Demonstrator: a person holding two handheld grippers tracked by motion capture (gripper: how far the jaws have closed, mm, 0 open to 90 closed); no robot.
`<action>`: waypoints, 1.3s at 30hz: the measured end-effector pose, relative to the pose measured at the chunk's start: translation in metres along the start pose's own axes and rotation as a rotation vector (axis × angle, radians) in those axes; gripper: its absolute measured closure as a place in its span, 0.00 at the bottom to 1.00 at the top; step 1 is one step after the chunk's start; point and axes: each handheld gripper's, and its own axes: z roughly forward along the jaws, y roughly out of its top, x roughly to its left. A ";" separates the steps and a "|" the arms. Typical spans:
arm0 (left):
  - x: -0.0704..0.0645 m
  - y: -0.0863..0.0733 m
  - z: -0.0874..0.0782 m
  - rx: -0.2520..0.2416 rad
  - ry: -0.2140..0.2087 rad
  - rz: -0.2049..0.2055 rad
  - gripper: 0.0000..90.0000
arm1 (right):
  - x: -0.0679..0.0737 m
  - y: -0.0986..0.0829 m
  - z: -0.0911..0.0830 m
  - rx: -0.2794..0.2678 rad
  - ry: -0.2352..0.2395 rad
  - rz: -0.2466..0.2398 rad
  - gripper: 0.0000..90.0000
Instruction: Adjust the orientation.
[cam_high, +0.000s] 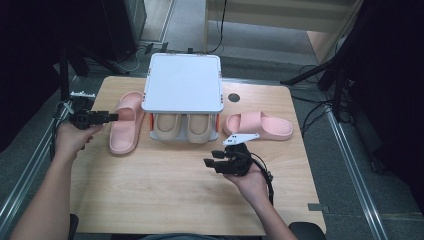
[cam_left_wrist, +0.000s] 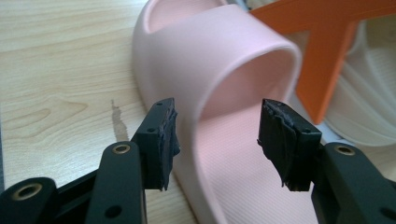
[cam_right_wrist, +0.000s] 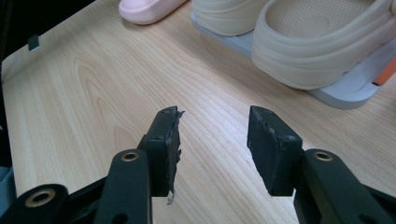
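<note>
A pink slipper (cam_high: 125, 125) lies left of a small white two-level rack (cam_high: 184, 82). A second pink slipper (cam_high: 260, 126) lies on its side to the rack's right. Two beige slippers (cam_high: 182, 127) sit on the rack's lower shelf. My left gripper (cam_high: 112, 117) is open at the left slipper's strap; in the left gripper view its jaws straddle the slipper's near edge (cam_left_wrist: 224, 140), one pad outside, one over the footbed. My right gripper (cam_high: 212, 159) is open above bare table in front of the rack, with the beige slippers (cam_right_wrist: 317, 42) ahead of it.
The wooden table (cam_high: 165, 190) has free room across its front half. An orange rack leg (cam_left_wrist: 327, 56) stands just beyond the left slipper. A round hole (cam_high: 233, 97) is in the tabletop near the rack. Dark stands and cables surround the table.
</note>
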 end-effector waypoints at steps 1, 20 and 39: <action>0.002 0.000 0.002 -0.007 0.003 -0.007 0.52 | 0.000 -0.001 0.000 0.004 0.001 0.007 0.61; 0.012 0.007 0.037 0.025 0.052 -0.029 0.64 | -0.001 -0.019 -0.019 -0.017 -0.058 0.054 0.60; 0.014 0.012 0.032 0.059 0.113 -0.056 0.91 | -0.003 -0.020 -0.022 -0.025 -0.063 0.072 0.60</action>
